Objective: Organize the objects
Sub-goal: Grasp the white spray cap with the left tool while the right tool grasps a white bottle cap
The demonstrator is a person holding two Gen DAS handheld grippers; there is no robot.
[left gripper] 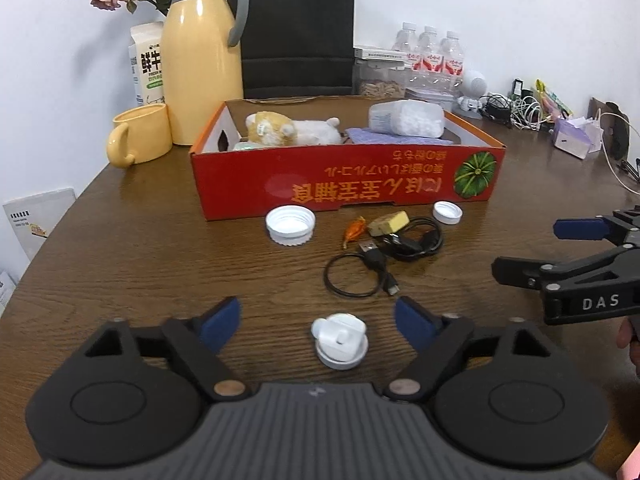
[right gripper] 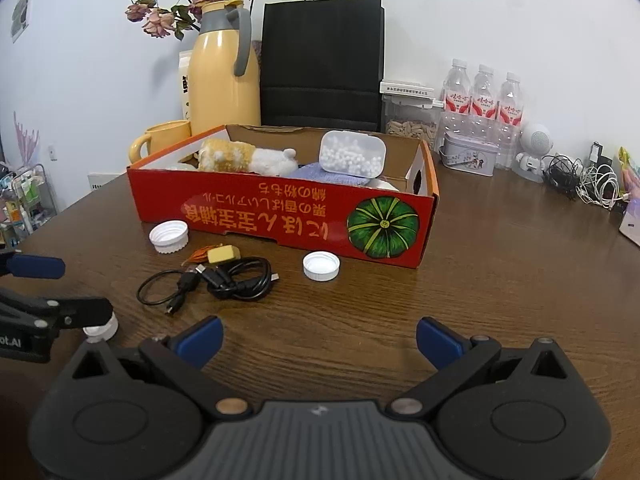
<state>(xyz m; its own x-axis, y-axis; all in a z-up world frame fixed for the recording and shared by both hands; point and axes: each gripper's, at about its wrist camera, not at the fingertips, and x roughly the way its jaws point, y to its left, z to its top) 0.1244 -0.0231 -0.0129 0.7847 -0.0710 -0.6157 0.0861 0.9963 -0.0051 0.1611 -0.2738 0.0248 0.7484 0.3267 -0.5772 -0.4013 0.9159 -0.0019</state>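
Note:
A white flip-top cap (left gripper: 340, 340) lies on the wooden table between the blue pads of my left gripper (left gripper: 318, 322); the pads stand apart from it, so the gripper is open. Beyond it lie black USB cables (left gripper: 384, 256), an orange sweet wrapper (left gripper: 354, 230), a yellow block (left gripper: 388, 222), a large white lid (left gripper: 290, 224) and a small white lid (left gripper: 447, 212). Behind them stands a red cardboard box (left gripper: 344, 184) holding a plush toy (left gripper: 292, 128), a clear tub of white balls (left gripper: 406, 119) and a blue cloth. My right gripper (right gripper: 319, 338) hovers open over bare table, right of the cables (right gripper: 224, 280).
A yellow jug (left gripper: 202, 60), yellow mug (left gripper: 140, 136), milk carton and black paper bag (left gripper: 298, 32) stand behind the box. Water bottles (right gripper: 484, 96), a tin, a white figurine and tangled chargers (right gripper: 580, 180) line the back right. The table's rounded edge falls away at the left.

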